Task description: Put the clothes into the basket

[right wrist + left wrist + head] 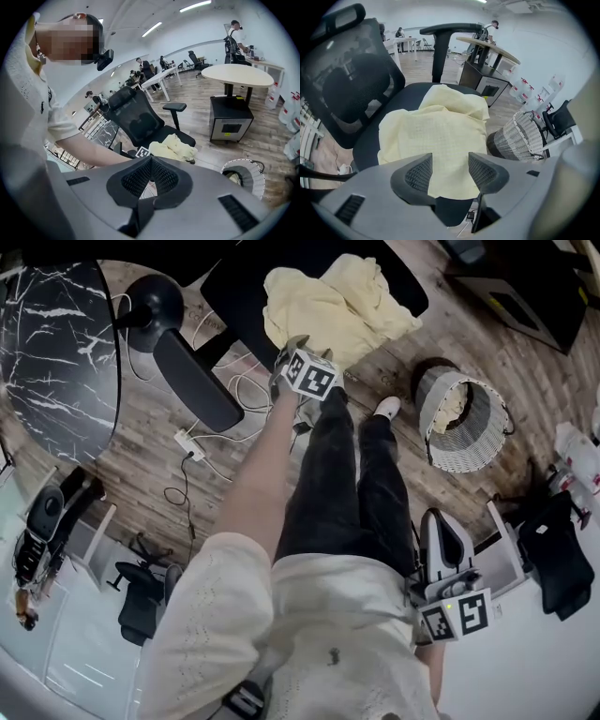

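A pale yellow garment [328,306] [436,136] [178,147] lies crumpled on the seat of a black office chair [234,287] [347,89]. My left gripper [292,351] [450,161] hangs just above the cloth's near edge, jaws open, with nothing pressed between them. A white wicker basket [464,432] [520,136] [246,176] stands on the wooden floor to the right of the chair, with something pale inside it. My right gripper [441,526] [151,160] is held low by my hip, jaws shut and empty.
A dark marble-patterned table [56,352] stands at the left. Cables and a power strip [187,442] lie on the floor by the chair. A black cabinet [525,296] [229,122] stands behind the basket. My legs in dark trousers [337,484] stand between chair and basket.
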Available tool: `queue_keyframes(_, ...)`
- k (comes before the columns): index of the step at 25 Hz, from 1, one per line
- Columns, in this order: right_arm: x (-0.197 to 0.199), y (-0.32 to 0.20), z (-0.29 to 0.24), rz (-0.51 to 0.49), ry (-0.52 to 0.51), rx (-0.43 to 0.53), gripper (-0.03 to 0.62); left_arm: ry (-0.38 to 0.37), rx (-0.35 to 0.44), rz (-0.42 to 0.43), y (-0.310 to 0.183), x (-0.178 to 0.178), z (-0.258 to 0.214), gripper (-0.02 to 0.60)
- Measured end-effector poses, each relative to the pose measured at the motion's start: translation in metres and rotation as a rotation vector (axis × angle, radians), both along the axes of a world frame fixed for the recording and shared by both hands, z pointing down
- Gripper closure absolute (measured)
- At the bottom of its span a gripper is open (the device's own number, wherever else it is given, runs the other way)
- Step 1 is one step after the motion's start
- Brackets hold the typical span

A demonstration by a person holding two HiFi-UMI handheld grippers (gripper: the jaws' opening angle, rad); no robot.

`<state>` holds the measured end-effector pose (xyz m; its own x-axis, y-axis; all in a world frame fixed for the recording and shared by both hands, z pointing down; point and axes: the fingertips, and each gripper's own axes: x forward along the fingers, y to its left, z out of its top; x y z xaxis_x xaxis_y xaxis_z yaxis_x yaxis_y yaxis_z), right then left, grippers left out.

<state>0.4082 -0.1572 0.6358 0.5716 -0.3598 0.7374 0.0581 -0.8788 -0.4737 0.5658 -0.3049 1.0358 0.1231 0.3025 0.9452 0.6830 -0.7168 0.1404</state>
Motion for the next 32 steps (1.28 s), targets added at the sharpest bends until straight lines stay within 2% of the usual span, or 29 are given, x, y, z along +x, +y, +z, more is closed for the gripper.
queue_keyframes(6, 0.000, 0.005, 0.015, 0.007, -0.030, 0.013, 0.586, -0.037, 0.041, 0.018, 0.006, -0.002, 0.026, 0.321)
queue_keyframes(9, -0.003, 0.013, 0.022, 0.019, -0.045, 0.016, 0.586, -0.060, 0.042, -0.003, 0.007, -0.004, 0.033, 0.348)
queue_keyframes(15, -0.003, 0.025, 0.022, 0.037, -0.031, 0.001, 0.585, -0.059, 0.054, 0.013, 0.015, -0.016, 0.035, 0.497)
queue_keyframes(18, -0.008, 0.028, 0.020, 0.041, -0.028, 0.004, 0.585, -0.072, 0.051, -0.016, 0.019, -0.019, 0.031, 0.534)
queue_keyframes(22, -0.012, 0.025, 0.014, 0.043, -0.006, 0.008, 0.585, -0.090, 0.020, -0.053, 0.021, -0.022, 0.018, 0.543)
queue_keyframes(27, -0.016, 0.024, -0.003, 0.040, 0.039, 0.007, 0.585, -0.076, 0.008, -0.023, 0.020, -0.034, -0.005, 0.545)
queue_keyframes(32, -0.023, 0.025, -0.017, 0.040, 0.074, -0.002, 0.585, -0.084, -0.006, -0.044, 0.021, -0.053, -0.022, 0.545)
